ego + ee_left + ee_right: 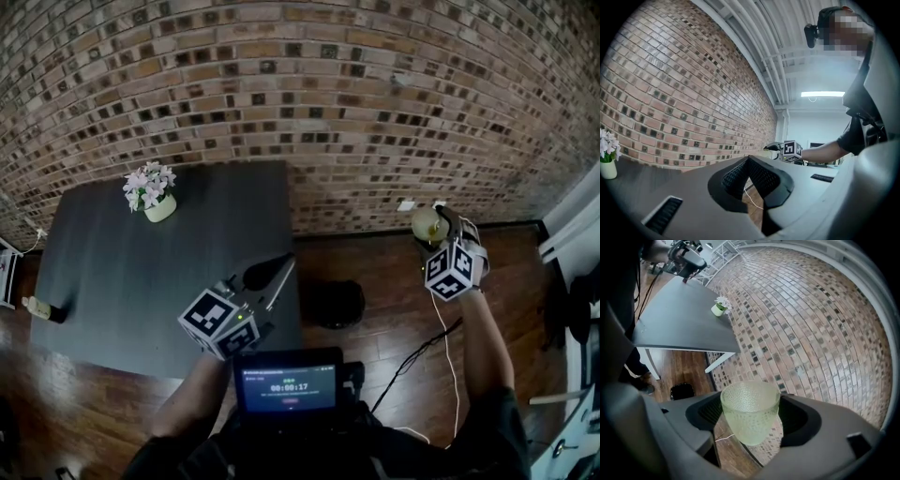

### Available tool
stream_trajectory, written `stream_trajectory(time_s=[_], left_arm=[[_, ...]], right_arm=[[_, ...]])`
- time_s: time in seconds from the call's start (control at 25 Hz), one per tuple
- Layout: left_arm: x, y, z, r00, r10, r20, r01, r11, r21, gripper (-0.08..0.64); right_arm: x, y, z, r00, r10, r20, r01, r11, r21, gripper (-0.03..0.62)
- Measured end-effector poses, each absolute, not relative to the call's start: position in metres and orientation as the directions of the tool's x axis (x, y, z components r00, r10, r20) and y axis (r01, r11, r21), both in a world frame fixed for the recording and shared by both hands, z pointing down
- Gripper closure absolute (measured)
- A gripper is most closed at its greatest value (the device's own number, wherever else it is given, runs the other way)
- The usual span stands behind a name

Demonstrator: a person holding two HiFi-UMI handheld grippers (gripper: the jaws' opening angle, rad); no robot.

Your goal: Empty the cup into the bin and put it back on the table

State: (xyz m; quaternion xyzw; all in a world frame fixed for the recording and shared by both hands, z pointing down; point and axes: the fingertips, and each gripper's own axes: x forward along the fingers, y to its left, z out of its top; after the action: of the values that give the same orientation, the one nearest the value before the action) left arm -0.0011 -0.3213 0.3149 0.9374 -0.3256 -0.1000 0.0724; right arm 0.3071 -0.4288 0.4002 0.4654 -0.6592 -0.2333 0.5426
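Observation:
My right gripper (439, 223) is shut on a pale green dimpled glass cup (427, 226), held upright over the wooden floor close to the brick wall. In the right gripper view the cup (750, 411) sits between both black pads, and its inside is hidden. A small black bin (336, 302) stands on the floor left of the cup, by the table's corner, and shows again as the bin (682, 391). My left gripper (272, 272) hovers over the dark table's (122, 272) right edge, fingertips together with nothing between them.
A white flower pot (152, 192) stands at the table's far left, and a small object (42, 307) lies near its left edge. A cable (422, 347) runs across the floor. White furniture (574, 234) stands at the right. A lit screen (286, 382) is at the person's chest.

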Motion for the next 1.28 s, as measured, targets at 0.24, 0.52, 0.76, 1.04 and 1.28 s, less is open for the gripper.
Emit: stream_trajectory(time_s=[0.24,0.52,0.76,1.04,1.28], left_arm=[[0.002,-0.325,0.313,0.770,-0.621,-0.146,-0.593,-0.781,0.195,0.569],[0.004,-0.323,0.313,0.777,-0.615,-0.134,-0.590,-0.786,0.185,0.569],[0.001,-0.324,0.316,0.772,-0.620,-0.138,-0.593,-0.781,0.192,0.569],[0.000,-0.325,0.315,0.771,-0.621,-0.144,-0.593,-0.781,0.196,0.569],[-0.002,-0.324,0.321,0.780,-0.615,-0.115,-0.588,-0.783,0.203,0.569]], right_arm=[[0.303,-0.431,0.398,0.030,-0.864,0.502,-0.312,0.469,0.826,0.213],[0.305,-0.428,0.397,0.048,-0.861,0.506,-0.256,0.479,0.840,0.213],[0.306,-0.427,0.395,0.062,-0.864,0.500,-0.227,0.475,0.850,0.215],[0.310,-0.429,0.392,0.080,-0.867,0.492,-0.201,0.469,0.860,0.216],[0.314,-0.429,0.390,0.097,-0.868,0.487,-0.180,0.465,0.866,0.216]])
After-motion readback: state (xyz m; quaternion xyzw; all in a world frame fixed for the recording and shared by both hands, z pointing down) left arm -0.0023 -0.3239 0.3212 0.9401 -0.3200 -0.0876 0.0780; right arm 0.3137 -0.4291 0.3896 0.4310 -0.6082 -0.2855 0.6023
